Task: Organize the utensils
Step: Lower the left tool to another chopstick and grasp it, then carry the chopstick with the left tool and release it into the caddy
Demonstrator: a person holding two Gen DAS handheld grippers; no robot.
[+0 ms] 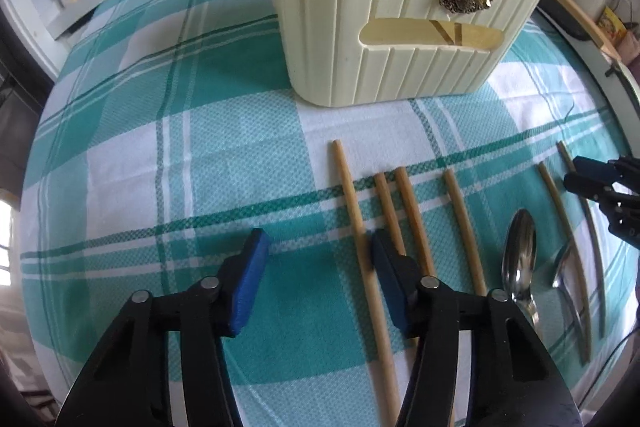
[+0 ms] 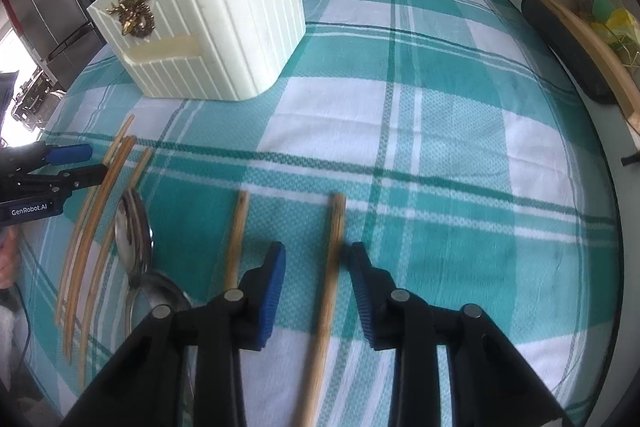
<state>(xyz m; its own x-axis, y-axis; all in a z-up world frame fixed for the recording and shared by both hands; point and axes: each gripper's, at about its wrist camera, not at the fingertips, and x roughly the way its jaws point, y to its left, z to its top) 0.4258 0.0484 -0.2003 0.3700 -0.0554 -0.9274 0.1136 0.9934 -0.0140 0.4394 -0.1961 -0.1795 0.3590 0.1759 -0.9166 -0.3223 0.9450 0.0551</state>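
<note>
Left wrist view. The left tongs (image 1: 316, 263), with blue pads on black arms, are seen partly open above a counter (image 1: 140, 147) covered in a teal-and-white checked cloth; nothing is pressed between the pads, and the leftmost pale wooden chopstick (image 1: 362, 247) lies just beside the right pad. A cream ribbed plastic utensil holder with a brass wreath ornament (image 1: 384, 27) stands upright beyond the tongs. In front of the holder, further wooden chopsticks (image 1: 412, 215) are laid roughly parallel, and two polished steel spoons (image 1: 520, 255) rest to their right. The right tongs (image 1: 576, 171) appear at the right edge, beside the outermost chopsticks.

Right wrist view. The right tongs (image 2: 318, 275) are seen narrowed around one wooden chopstick (image 2: 334, 259), which lies between the pads; contact cannot be confirmed, as a gap shows on the left side. The holder (image 2: 224, 27) stands up and to the left.

Progress. All visible utensils are judged to be still on the cloth; only what may be one stick tip shows at the holder's rim, so sorting is at an early stage.
</note>
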